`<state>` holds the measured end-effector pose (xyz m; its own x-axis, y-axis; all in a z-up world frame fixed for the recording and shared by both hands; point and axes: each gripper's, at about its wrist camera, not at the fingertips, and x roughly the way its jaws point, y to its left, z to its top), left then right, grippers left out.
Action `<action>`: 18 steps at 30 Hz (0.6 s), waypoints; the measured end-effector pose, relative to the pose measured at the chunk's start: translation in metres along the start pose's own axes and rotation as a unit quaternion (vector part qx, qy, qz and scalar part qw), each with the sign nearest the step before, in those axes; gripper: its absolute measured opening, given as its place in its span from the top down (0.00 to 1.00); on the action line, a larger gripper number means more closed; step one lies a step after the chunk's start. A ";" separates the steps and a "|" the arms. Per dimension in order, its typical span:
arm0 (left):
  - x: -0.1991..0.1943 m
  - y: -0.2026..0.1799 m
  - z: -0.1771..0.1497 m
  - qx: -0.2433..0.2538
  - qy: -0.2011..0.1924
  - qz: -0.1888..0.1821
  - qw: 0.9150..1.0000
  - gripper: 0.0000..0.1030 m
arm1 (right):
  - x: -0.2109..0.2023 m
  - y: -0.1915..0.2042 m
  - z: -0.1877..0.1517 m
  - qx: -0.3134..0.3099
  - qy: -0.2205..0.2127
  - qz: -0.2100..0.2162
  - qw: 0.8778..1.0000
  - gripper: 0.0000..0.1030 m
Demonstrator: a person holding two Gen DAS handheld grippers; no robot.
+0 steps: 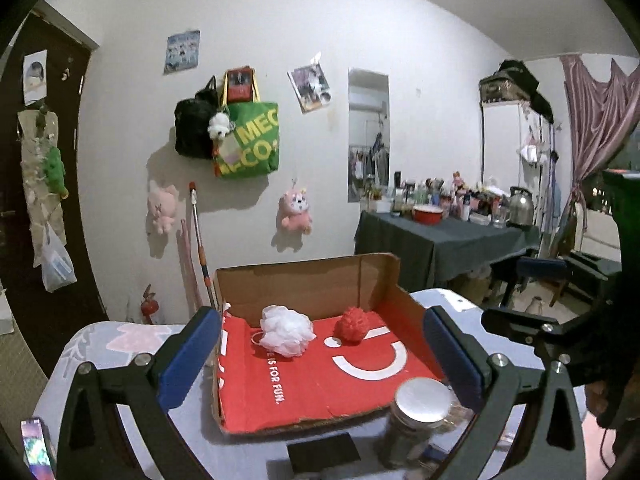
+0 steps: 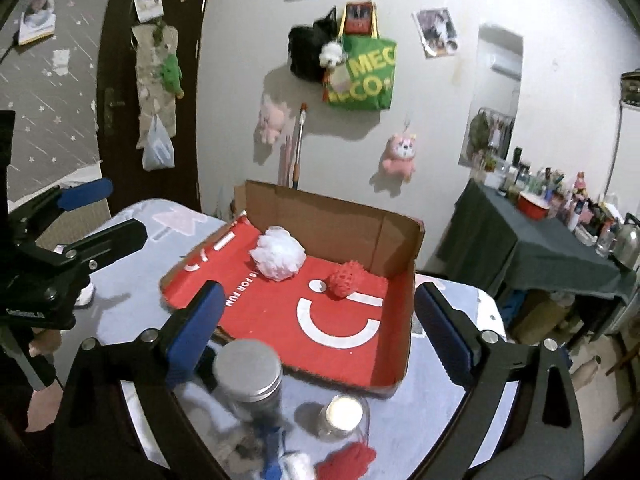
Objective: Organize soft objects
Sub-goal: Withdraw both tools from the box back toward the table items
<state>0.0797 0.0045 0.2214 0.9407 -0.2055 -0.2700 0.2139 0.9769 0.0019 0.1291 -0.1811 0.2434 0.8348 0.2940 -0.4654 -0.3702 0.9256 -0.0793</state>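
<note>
One shallow cardboard box (image 1: 320,376) with a red printed floor and brown flaps lies on a round table covered in a pale patterned cloth (image 1: 116,344). Two soft things sit inside it, apart from each other near the back wall: one white fluffy mesh pouf (image 1: 286,330) toward the left and one red knobbly ball (image 1: 354,325) toward the right. In the right wrist view the same white fluffy mesh pouf (image 2: 279,257) and red knobbly ball (image 2: 346,279) lie on the red floor of the box (image 2: 396,320).

In front of the box stand two containers: one glass jar with a silver metal lid (image 2: 248,368) and one small clear glass jar with a round lid (image 2: 343,414). At the table's near edge lie three more soft pieces, blurred: one red tuft (image 2: 348,460), one white tuft (image 2: 298,465) and one blue bit (image 2: 272,470). A dark flat rectangle (image 1: 324,452) lies before the box in the left view.

The left gripper (image 1: 320,364) is spread wide with nothing between its blue pads, the box seen through the gap. The right gripper (image 2: 316,332) is likewise spread and empty; the lidded jar stands just inside its left finger.

Behind, bags and plush toys hang on the white wall (image 1: 304,32), and a dark-clothed side table (image 1: 440,240) is crowded with bottles.
</note>
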 end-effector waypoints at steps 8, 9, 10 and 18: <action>-0.052 -0.021 -0.035 0.010 -0.042 0.010 0.999 0.00 | -0.051 0.018 -0.047 0.021 -0.047 -0.018 0.999 0.05; -0.058 -0.022 -0.042 0.008 -0.046 0.012 0.999 0.00 | -0.056 0.021 -0.056 0.023 -0.052 -0.026 0.998 0.05; -0.061 -0.024 -0.048 0.006 -0.045 0.011 0.999 0.00 | -0.059 0.024 -0.061 0.023 -0.055 -0.030 0.998 0.05; -0.063 -0.024 -0.100 -0.020 -0.009 0.026 0.999 0.00 | -0.065 0.041 -0.123 0.037 -0.062 -0.091 0.993 0.05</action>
<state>-0.0109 0.0003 0.1420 0.9550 -0.1556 -0.2524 0.1546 0.9877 -0.0236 0.0095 -0.1920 0.1626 0.9304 0.1438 -0.3371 -0.1818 0.9798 -0.0838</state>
